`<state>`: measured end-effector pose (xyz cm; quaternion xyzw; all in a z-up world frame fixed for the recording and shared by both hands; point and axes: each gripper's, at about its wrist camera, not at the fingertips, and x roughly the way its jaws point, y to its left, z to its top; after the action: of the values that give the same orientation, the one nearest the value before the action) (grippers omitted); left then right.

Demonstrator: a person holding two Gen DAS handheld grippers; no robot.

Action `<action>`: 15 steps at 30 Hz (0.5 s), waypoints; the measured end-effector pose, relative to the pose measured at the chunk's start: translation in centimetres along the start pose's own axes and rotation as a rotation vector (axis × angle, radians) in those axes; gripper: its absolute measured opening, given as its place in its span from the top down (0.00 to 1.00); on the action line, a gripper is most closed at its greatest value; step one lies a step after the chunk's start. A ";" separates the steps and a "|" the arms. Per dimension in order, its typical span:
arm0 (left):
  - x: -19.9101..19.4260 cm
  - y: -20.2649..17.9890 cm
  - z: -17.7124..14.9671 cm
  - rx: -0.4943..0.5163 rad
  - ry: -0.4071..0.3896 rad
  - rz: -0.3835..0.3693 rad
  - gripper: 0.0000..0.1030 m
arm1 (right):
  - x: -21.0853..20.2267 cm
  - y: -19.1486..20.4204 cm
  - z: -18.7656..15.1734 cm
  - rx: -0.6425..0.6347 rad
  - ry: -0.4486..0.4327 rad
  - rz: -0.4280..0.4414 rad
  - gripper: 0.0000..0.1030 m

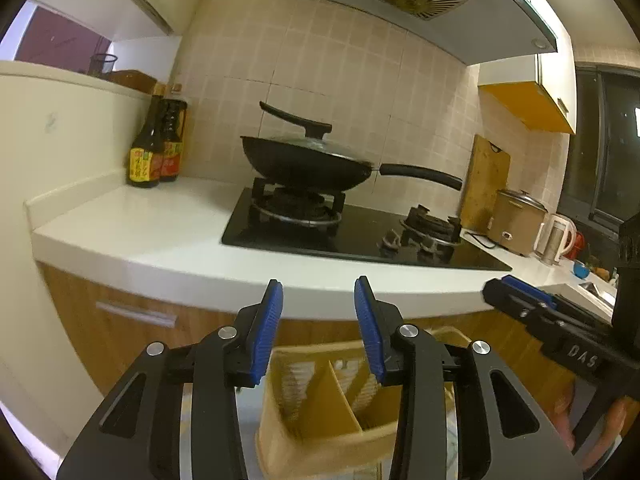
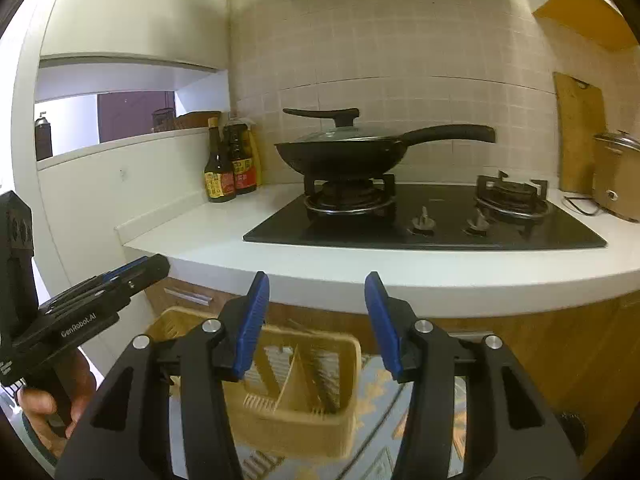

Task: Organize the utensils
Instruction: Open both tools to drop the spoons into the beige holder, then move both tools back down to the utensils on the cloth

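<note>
A beige plastic utensil caddy (image 1: 320, 450) with slotted walls and inner dividers sits low in front of the cabinet, blurred in both views. My left gripper (image 1: 318, 282) hangs above and just in front of it, its blue pads apart with nothing between them. My right gripper (image 2: 317, 276) is likewise open over the caddy (image 2: 280, 436), its pads clear of the rim. Each gripper shows from the side in the other's view: the right one (image 1: 498, 286) at the right edge, the left one (image 2: 154, 266) at the left, held by a hand (image 2: 44, 404). Whatever is in the compartments is too blurred to tell.
A white counter (image 1: 160, 240) carries a black gas hob (image 2: 440, 232), a lidded wok (image 2: 340, 152), sauce bottles (image 1: 154, 152), a cutting board (image 1: 486, 176), a rice cooker (image 1: 516, 220) and a kettle (image 1: 558, 238). Wooden drawer fronts (image 1: 100, 332) stand below. A patterned mat (image 2: 384, 400) lies under the caddy.
</note>
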<state>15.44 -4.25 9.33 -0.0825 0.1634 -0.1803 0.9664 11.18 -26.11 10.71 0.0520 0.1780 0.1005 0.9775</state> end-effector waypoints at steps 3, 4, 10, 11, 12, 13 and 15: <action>-2.4 0.5 -0.7 -0.024 0.031 -0.027 0.53 | -3.0 -0.5 -0.8 0.044 0.033 -0.003 0.55; -3.3 0.6 -0.9 -0.030 0.040 -0.032 0.48 | -3.8 -0.5 -1.0 0.051 0.053 -0.005 0.55; -11.2 -0.6 -2.8 0.028 0.032 0.025 0.49 | -9.1 -0.1 -4.4 0.100 0.210 0.004 0.54; -12.7 -0.7 -3.3 0.021 0.041 0.016 0.48 | -10.1 0.2 -5.2 0.107 0.227 -0.001 0.54; -13.7 -0.8 -3.8 0.014 0.052 0.003 0.46 | -11.0 0.4 -6.0 0.113 0.245 -0.003 0.54; -15.0 -0.9 -4.4 0.006 0.081 -0.016 0.44 | -11.6 0.6 -6.5 0.118 0.259 -0.009 0.54; -16.3 -1.1 -5.7 0.015 0.145 -0.040 0.43 | -12.6 0.9 -7.9 0.131 0.300 -0.023 0.54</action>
<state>-1.21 0.32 8.94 -0.0653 0.2301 -0.2063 0.9488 -3.37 -27.39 7.76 0.0980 0.3290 0.0839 0.9355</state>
